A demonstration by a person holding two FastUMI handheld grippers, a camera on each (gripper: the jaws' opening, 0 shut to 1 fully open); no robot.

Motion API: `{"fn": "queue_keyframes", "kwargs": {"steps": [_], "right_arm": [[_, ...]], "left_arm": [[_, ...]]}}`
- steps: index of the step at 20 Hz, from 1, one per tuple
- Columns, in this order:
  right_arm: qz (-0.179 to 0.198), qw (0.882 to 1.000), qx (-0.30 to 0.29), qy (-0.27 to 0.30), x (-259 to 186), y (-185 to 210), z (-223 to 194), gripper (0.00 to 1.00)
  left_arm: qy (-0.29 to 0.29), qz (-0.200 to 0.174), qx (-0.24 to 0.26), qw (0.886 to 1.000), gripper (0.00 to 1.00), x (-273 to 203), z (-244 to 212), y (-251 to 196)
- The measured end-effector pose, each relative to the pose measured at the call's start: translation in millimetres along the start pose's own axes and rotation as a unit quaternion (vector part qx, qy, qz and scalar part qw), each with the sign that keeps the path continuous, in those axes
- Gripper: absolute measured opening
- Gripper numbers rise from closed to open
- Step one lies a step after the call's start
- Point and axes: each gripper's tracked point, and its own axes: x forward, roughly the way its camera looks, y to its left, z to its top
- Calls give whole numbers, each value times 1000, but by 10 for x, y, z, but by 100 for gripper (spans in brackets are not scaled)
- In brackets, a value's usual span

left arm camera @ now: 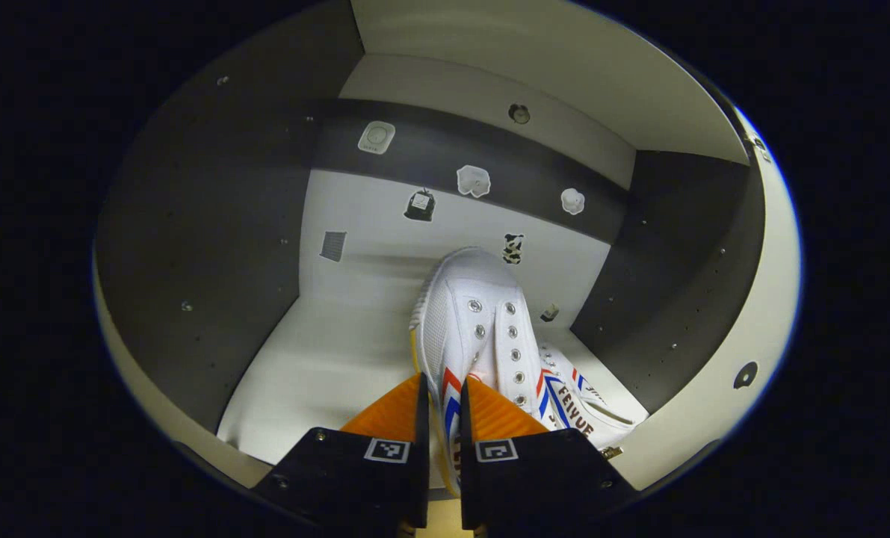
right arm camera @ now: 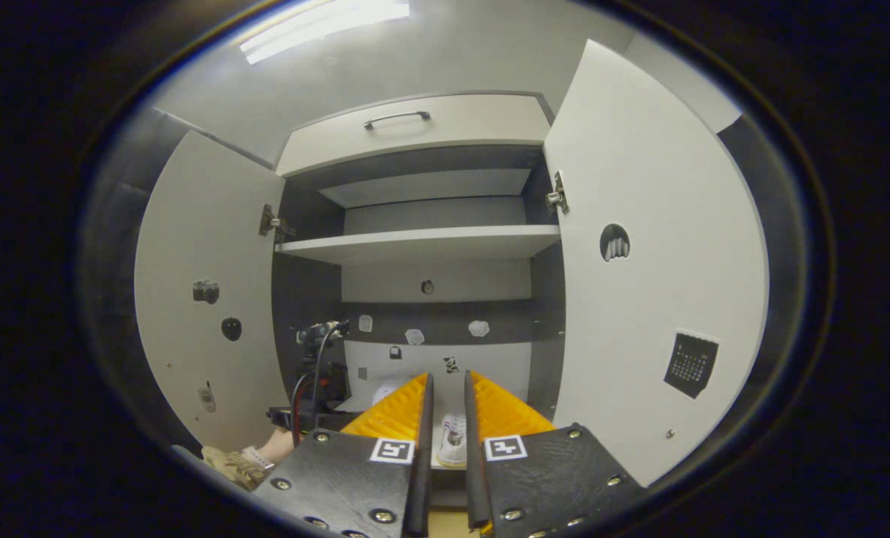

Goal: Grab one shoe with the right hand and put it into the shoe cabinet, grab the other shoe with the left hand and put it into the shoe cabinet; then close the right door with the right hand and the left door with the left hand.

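The left gripper (left arm camera: 445,400) is inside the shoe cabinet (left arm camera: 205,224), and its orange fingers (left arm camera: 392,411) are pinched tight on the side of a white shoe (left arm camera: 463,314). This shoe is held toe first, pointing at the back wall, over the bottom shelf (left arm camera: 325,351). It looks like the shoe is being put down now. To do this well, the shoe should be lowered until its sole lies flat on the shelf, and only then should the fingers be opened. It should be set just beside the other shoe (left arm camera: 586,411), not on top of it.

That other shoe is already lying in the cabinet, at the front right corner of the bottom shelf, near the right wall.

In the right gripper view, the right gripper (right arm camera: 445,411) is seen well back from the cabinet. Its fingers are close together with a thin gap, and nothing is held in them. The left door (right arm camera: 198,284) and the right door (right arm camera: 639,261) are both swung wide open. The upper shelf (right arm camera: 422,243) looks bare.
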Motion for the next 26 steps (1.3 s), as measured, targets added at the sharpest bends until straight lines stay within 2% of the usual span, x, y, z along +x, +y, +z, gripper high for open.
{"fn": "queue_keyframes", "kwargs": {"steps": [1,2,3,4,7,8,9,10,11,12,13,14,15,16,17,19,20,21,24,26], "right_arm": [[-1,1000,1,3,-9,-10,-14,25],[-5,1000,0,5,-8,-38,-24,33],[-6,1000,0,6,-20,-53,-21,33],[-11,1000,0,6,-28,-81,-24,41],[-12,1000,3,6,-74,-121,-3,45],[-13,1000,3,7,-115,-122,-1,65],[-16,1000,2,6,-146,-148,19,74],[-17,1000,0,3,-169,-159,32,67],[-15,1000,0,3,-203,-141,45,71],[-16,1000,-1,2,-245,-150,57,79],[-16,1000,-1,1,-290,-155,83,76],[-15,1000,1,-1,-335,-146,113,75],[-15,1000,3,-3,-384,-147,133,75],[-16,1000,5,-4,-442,-160,154,75],[-18,1000,6,-6,-506,-184,184,76],[-23,1000,5,-11,-635,-240,235,75],[-27,1000,5,-12,-672,-270,241,75],[-32,999,5,-12,-749,-317,252,75],[-57,998,-2,-19,-970,-527,300,75],[-77,997,-8,-20,-1114,-702,334,75]], "left_arm": [[7,3,4,1000,21,10,-21,13],[13,5,8,1000,18,19,-43,8],[20,6,11,1000,18,4,-68,3],[28,6,12,1000,18,4,-99,-13],[45,10,15,999,18,88,-228,-2],[48,12,18,999,18,101,-246,-7],[51,14,23,998,18,120,-273,3],[54,19,32,998,18,144,-290,17],[60,27,41,997,17,152,-322,46],[57,28,46,997,17,170,-314,45],[51,23,47,997,20,163,-283,-10],[42,34,55,997,23,126,-214,8],[35,43,68,996,32,110,-162,38],[25,47,80,995,37,52,-89,39],[14,46,87,995,49,-12,-9,-14],[-8,42,90,995,59,-185,126,-98],[-17,41,91,995,67,-278,183,-140],[-25,43,94,994,69,-386,230,-184],[-57,33,100,993,92,-748,399,-400],[-76,20,99,992,95,-1005,478,-605]]}}
